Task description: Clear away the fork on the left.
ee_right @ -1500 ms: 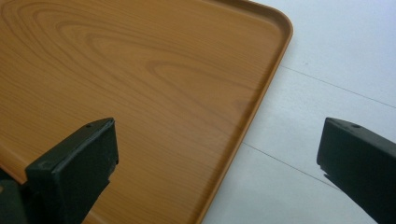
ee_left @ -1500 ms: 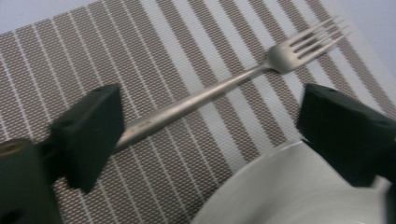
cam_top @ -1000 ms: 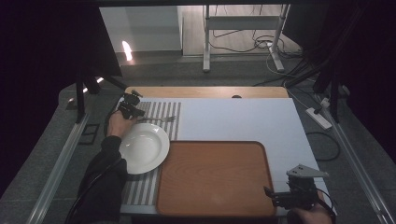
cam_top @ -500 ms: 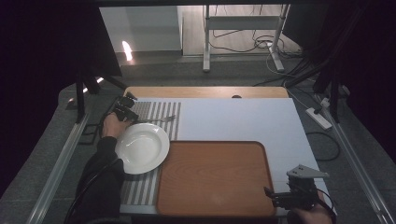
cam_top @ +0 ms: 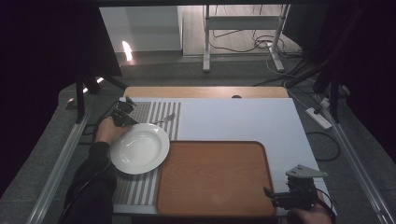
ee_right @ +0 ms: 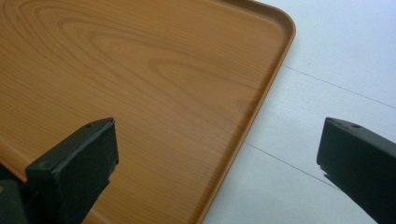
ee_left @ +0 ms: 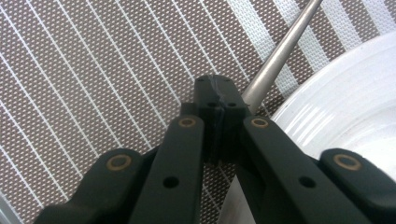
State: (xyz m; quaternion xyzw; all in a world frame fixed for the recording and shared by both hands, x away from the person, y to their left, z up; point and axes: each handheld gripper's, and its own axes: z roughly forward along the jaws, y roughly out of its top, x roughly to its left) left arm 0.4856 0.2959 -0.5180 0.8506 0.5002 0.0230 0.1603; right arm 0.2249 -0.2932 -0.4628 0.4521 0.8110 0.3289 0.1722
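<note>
A white plate (cam_top: 139, 148) lies on the striped placemat (cam_top: 140, 189) at the table's left. A metal fork (cam_top: 163, 120) lies on the mat just beyond the plate. My left gripper (cam_top: 124, 115) is at the plate's far left rim, held by a hand. In the left gripper view its jaws meet with no gap, low over the placemat (ee_left: 93, 84). The fork handle (ee_left: 275, 60) runs up to the right side of the tips, and the plate rim (ee_left: 345, 107) lies right of them. My right gripper (cam_top: 280, 198) stands open over the near right corner of the wooden tray (cam_top: 210, 182).
The wooden tray (ee_right: 140, 79) sits on a white tabletop (ee_right: 336, 56) with bare white surface beyond and right of it. A power strip (cam_top: 319, 118) lies off the table's right edge. Table legs and cables stand on the floor behind.
My left gripper has shifted a little left and toward the plate's rim. The fork, plate and right gripper have stayed put.
</note>
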